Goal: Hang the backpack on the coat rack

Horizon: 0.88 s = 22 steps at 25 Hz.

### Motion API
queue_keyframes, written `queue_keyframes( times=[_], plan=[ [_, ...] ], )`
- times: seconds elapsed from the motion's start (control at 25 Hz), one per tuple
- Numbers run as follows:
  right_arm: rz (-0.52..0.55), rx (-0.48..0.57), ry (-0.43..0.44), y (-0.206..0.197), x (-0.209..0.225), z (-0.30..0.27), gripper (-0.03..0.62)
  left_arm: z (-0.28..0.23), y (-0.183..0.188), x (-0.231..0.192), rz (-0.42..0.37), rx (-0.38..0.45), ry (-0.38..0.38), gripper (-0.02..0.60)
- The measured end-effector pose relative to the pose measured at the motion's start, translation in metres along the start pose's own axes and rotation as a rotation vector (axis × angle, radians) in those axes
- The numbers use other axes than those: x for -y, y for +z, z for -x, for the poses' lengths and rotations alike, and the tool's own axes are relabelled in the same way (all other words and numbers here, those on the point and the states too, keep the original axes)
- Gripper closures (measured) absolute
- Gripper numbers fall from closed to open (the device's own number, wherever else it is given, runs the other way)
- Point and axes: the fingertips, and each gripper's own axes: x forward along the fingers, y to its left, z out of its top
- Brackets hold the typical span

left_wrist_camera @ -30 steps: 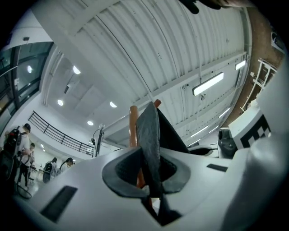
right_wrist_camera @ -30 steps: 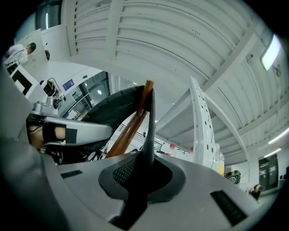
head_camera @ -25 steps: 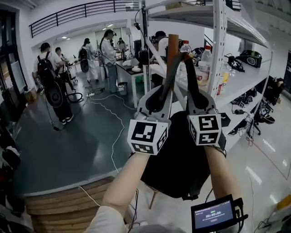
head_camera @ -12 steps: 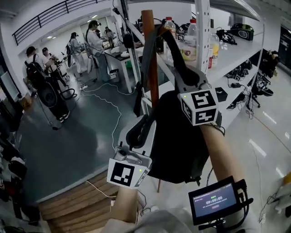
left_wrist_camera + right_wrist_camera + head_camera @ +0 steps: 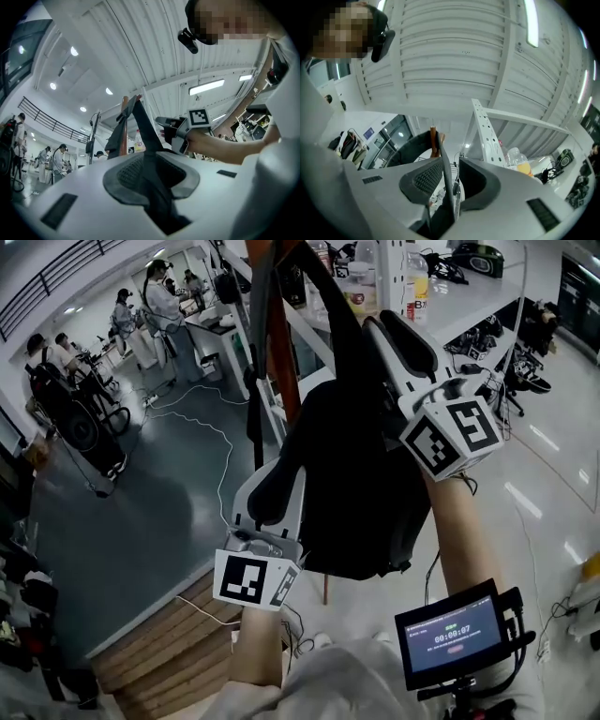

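Backpack straps [image 5: 342, 320] are clamped in left hand-held gripper [image 5: 281, 474] and right hand-held gripper [image 5: 389, 329], hemmed by coat rack pole [image 5: 281, 352] and shelving [image 5: 478, 301].

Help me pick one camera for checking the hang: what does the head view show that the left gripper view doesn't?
Only the head view shows the backpack as a whole black body, a small screen at lower right, and the floor. Only the left gripper view shows the strap pinched between the fingers of the left gripper, plus the ceiling lights. Both show the wooden pole of the coat rack, the right gripper up beside it, and people in the background.
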Motion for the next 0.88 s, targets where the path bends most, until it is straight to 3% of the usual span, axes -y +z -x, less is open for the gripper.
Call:
queue_keyframes(
  times=[0.12,0.24,0.44,0.6,0.88],
  plan=[
    [-0.039,0.037,0.036,0.013,-0.008,0.018,0.505,-0.003,-0.014,0.004,0.03,-0.019,-0.02,0.5],
    [-0.01,0.044,0.091,0.019,-0.024,0.038,0.505,-0.006,-0.022,0.013,0.056,-0.034,-0.046,0.5],
    [0.04,-0.028,0.165,0.005,-0.054,0.081,0.505,-0.004,-0.027,0.032,0.086,-0.053,-0.083,0.5],
    [0.018,-0.076,0.148,-0.016,-0.057,0.114,0.505,-0.006,-0.032,0.04,0.098,-0.071,-0.105,0.5],
    [-0.156,-0.11,0.082,-0.044,-0.05,0.151,0.505,-0.005,-0.038,0.046,0.151,-0.079,-0.121,0.5]
  ],
)
